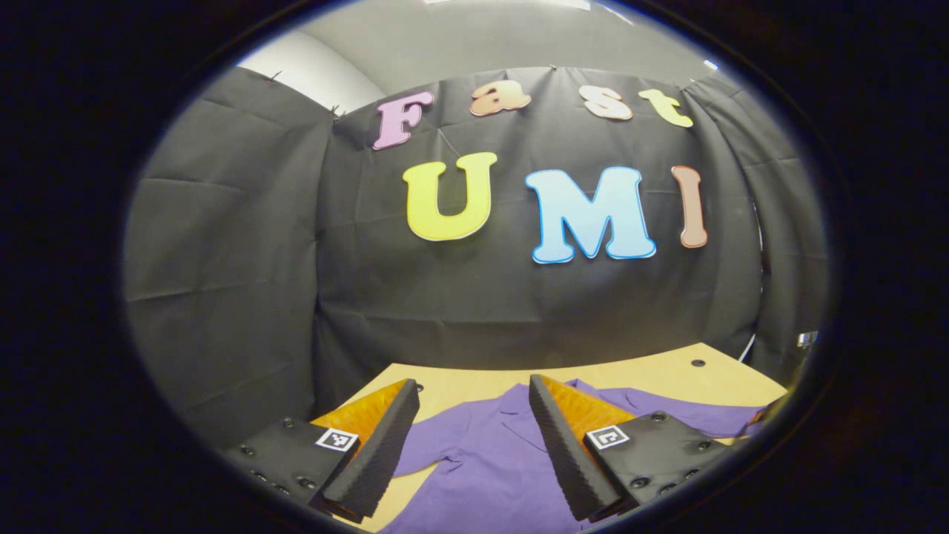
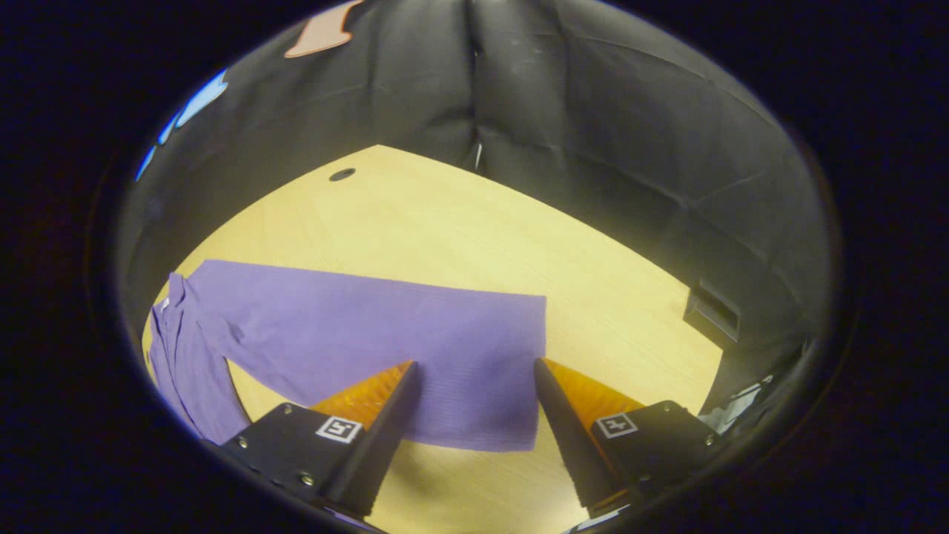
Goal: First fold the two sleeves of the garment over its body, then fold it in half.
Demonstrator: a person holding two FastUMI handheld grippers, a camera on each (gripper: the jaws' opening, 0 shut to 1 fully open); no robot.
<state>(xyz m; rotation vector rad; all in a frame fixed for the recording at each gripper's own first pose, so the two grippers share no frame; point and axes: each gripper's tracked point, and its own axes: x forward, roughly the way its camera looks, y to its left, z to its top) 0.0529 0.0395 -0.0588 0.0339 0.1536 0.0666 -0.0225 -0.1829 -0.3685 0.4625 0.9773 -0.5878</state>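
The purple garment (image 1: 489,460) lies flat on the table (image 1: 667,374), low in the left gripper view; in the right gripper view one sleeve (image 2: 385,341) stretches across mid-frame. Left gripper (image 1: 474,404) and right gripper (image 2: 474,382) hover above it, jaws apart, holding nothing.

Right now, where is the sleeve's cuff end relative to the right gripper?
In the right gripper view, the sleeve lies flat on the table, its cuff end under the open right gripper.

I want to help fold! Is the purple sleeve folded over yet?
Not folded. The long purple sleeve lies spread flat on the yellow wooden table, stretched away from the shirt's body.
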